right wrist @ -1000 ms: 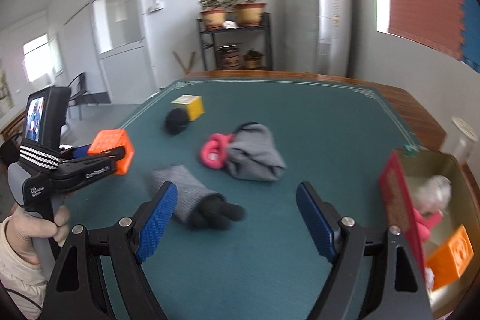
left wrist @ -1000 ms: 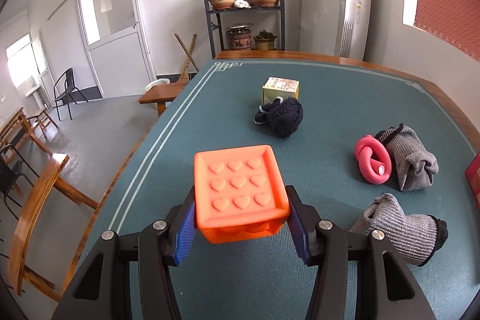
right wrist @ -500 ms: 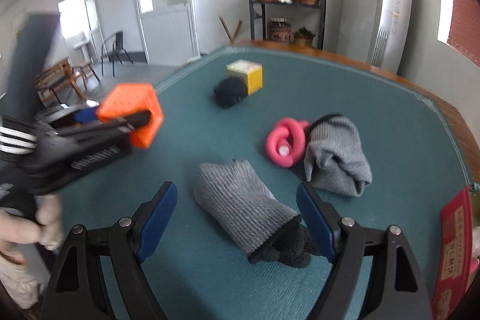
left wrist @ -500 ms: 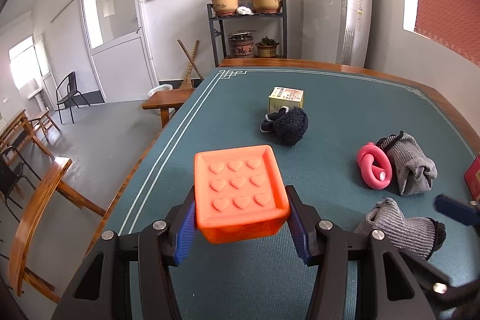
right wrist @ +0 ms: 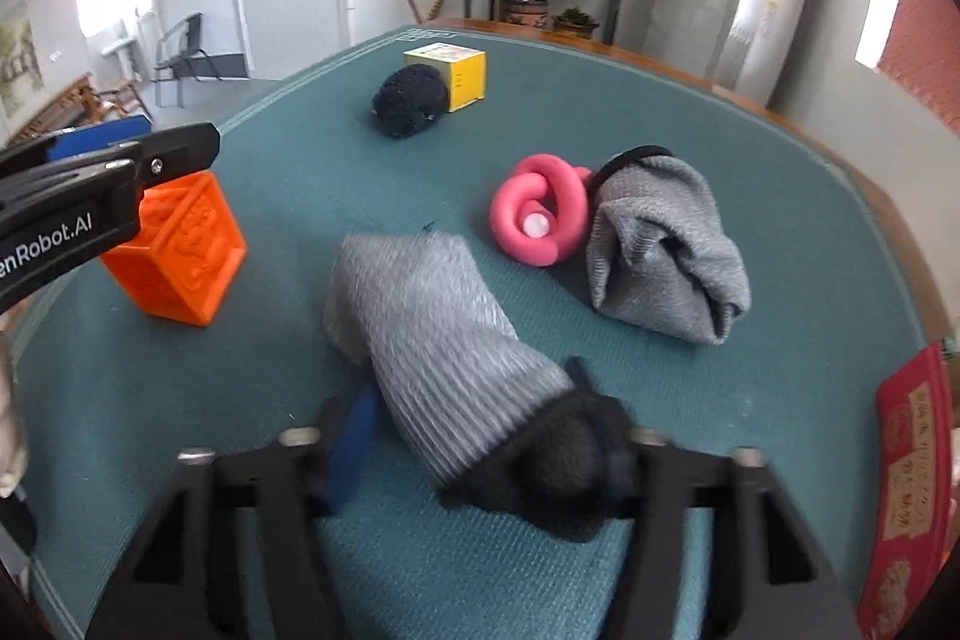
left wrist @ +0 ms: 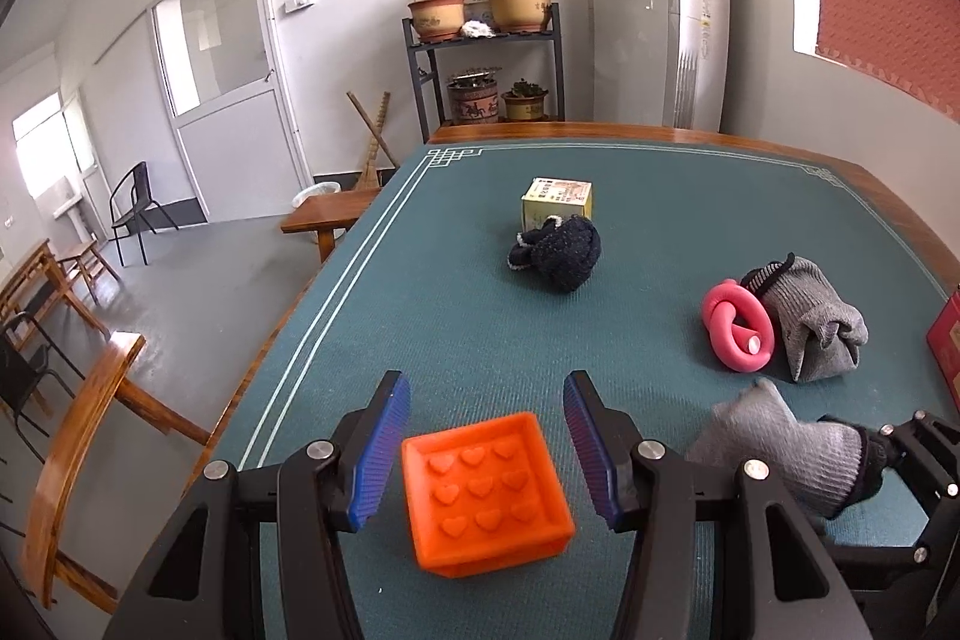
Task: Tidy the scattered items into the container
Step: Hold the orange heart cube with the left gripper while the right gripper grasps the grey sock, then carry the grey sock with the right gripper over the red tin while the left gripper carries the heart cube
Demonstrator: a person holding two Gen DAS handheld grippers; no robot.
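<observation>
An orange block (left wrist: pixel 483 496) with heart studs stands on the green table mat (left wrist: pixel 480 310), loose between the spread fingers of my left gripper (left wrist: pixel 483 400), which is open. My right gripper (right wrist: pixel 480 442) straddles the black-toed end of a grey sock (right wrist: pixel 438 340), its blurred jaws a little apart from the cloth. A second grey sock (right wrist: pixel 660 250) lies beside a pink ring toy (right wrist: pixel 540 214). Farther back sit a dark knit ball (right wrist: pixel 411 100) and a yellow box (right wrist: pixel 447 73). The container's red wall (right wrist: pixel 906 460) shows at the right edge.
The left gripper's arm (right wrist: pixel 90 202) crosses the left of the right wrist view, over the orange block (right wrist: pixel 180 256). Beyond the table's left edge are wooden benches (left wrist: pixel 78 430) and chairs. A plant shelf (left wrist: pixel 486 64) stands behind the far end.
My left gripper has opened and set the orange block down on the mat. My right gripper has dropped over the near grey sock and its jaws have narrowed around the black toe.
</observation>
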